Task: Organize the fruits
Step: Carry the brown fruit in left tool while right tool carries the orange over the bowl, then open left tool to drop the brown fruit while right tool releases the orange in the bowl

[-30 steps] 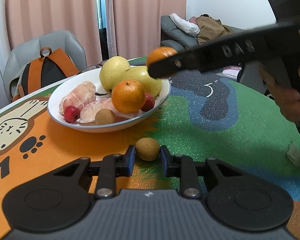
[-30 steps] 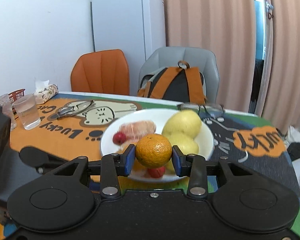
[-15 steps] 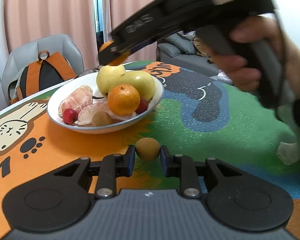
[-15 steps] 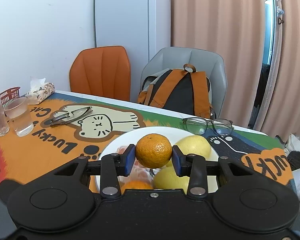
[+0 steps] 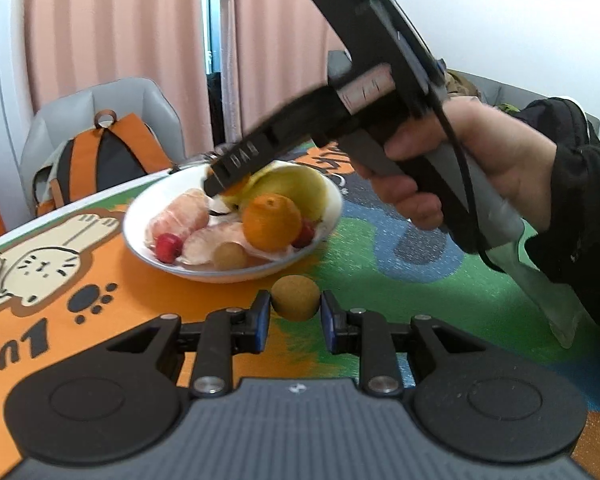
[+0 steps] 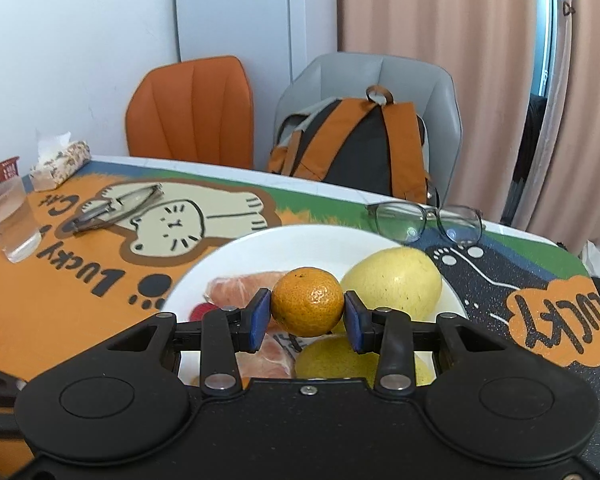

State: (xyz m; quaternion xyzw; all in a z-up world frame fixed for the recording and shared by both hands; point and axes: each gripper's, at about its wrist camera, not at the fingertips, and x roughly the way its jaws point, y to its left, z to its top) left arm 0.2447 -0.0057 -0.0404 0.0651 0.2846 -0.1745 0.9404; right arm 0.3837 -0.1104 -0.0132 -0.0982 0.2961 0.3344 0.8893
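Right gripper [image 6: 307,314] pinches mandarin [image 6: 307,307] above plate [image 6: 300,246], 6 o'clock of pears. Left gripper [image 5: 295,316] clasps brown fruit [image 5: 295,298]. Next: lower, release.

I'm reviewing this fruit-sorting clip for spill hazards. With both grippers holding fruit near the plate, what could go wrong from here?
1. The right gripper holds a mandarin above the white plate, which is already crowded with pears and pomelo segments. Released there, it may roll off the pile or knock fruit out.
2. The left gripper pinches a small brown round fruit close to the plate's rim; pushing forward could bump the plate.
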